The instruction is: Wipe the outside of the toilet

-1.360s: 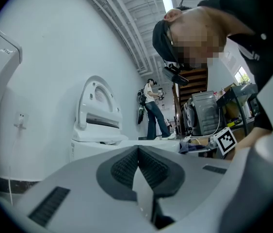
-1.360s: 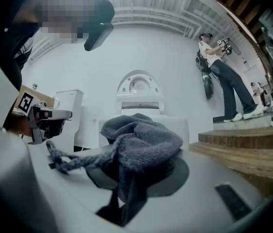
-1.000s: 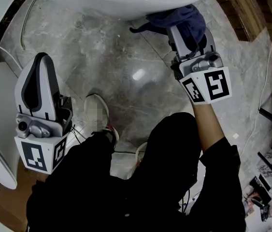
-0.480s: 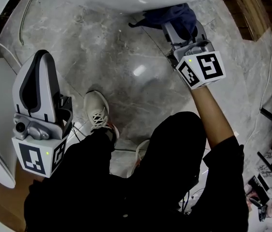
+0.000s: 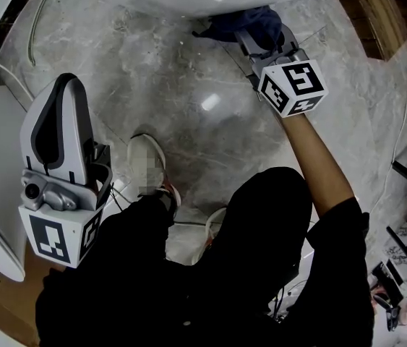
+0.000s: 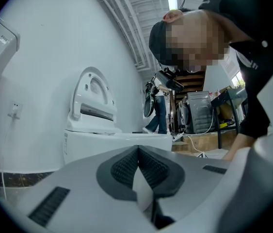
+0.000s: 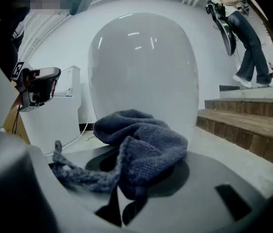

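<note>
The right gripper [image 5: 263,35] has its jaws clenched on a dark blue cloth [image 7: 141,144], which bunches over them right at the lower front of the white toilet [image 7: 143,67], close above the grey marble floor [image 5: 189,92]. The left gripper [image 6: 138,155] holds its jaws pressed together with nothing between them, well apart from the toilet, over the floor's left side

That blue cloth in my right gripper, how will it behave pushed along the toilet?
The blue cloth droops and folds over the right gripper, so it is probably floppy and will bunch rather than stay flat. Its fuzzy weave likely grips the glossy toilet somewhat. The loose tail hanging off one side may trail.
</note>
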